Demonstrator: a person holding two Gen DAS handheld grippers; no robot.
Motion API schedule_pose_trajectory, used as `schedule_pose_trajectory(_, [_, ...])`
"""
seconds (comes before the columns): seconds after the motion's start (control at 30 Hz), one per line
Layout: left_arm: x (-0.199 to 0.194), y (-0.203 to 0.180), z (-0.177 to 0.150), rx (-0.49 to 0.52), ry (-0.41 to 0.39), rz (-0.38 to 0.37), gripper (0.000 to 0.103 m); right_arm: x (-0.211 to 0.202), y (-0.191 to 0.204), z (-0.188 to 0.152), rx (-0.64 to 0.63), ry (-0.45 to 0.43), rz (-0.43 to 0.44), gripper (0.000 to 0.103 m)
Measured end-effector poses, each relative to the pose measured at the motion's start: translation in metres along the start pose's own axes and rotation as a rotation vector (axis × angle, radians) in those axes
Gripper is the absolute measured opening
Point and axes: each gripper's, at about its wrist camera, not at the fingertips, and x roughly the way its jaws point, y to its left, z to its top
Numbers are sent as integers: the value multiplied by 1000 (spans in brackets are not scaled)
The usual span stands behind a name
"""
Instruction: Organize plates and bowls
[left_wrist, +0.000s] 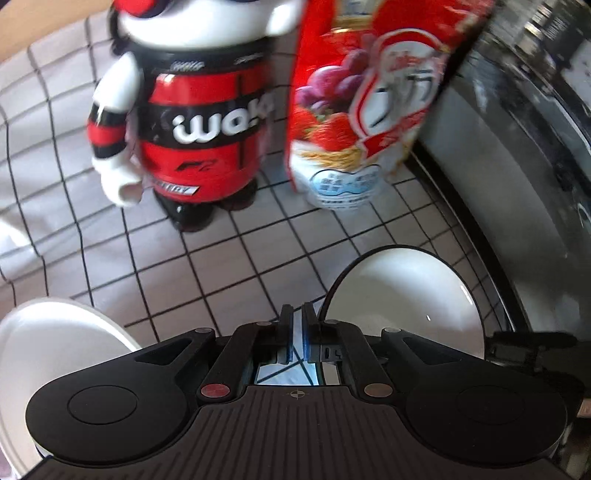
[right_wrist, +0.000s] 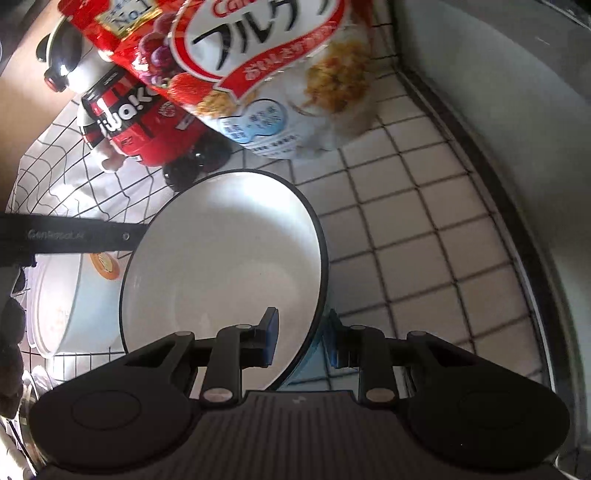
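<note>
Plate (left_wrist: 48, 332) half hidden behind closed left gripper (left_wrist: 297, 325).

Right claw (right_wrist: 301, 341) straddles rim of white bowl (right_wrist: 225, 266), pads clamping; cereal bag (right_wrist: 266, 74) behind.

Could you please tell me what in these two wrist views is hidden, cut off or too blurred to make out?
- Left wrist view: the white plate is mostly hidden behind the left gripper.
- Left wrist view: the toy figure loses its head at the top edge.
- Right wrist view: the cereal bag is cut off at the top; its small print is blurred.
- Right wrist view: the right gripper hides the near rim of the bowl.
</note>
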Motion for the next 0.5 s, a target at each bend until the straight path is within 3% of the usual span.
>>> schedule_pose_trajectory(0.13, [-15,-16,-3,115,-65,51,10,-8,1,-2,-13,-38,-20,26])
schedule_pose_trajectory(0.27, [-24,-10,-1,101,-91,-15,19,-16,-3,-5,-13,-64,-32,26])
schedule_pose_trajectory(0.5, [-18,-17,-1,122,-96,43,22,-19,-6,-7,-18,-71,-33,26])
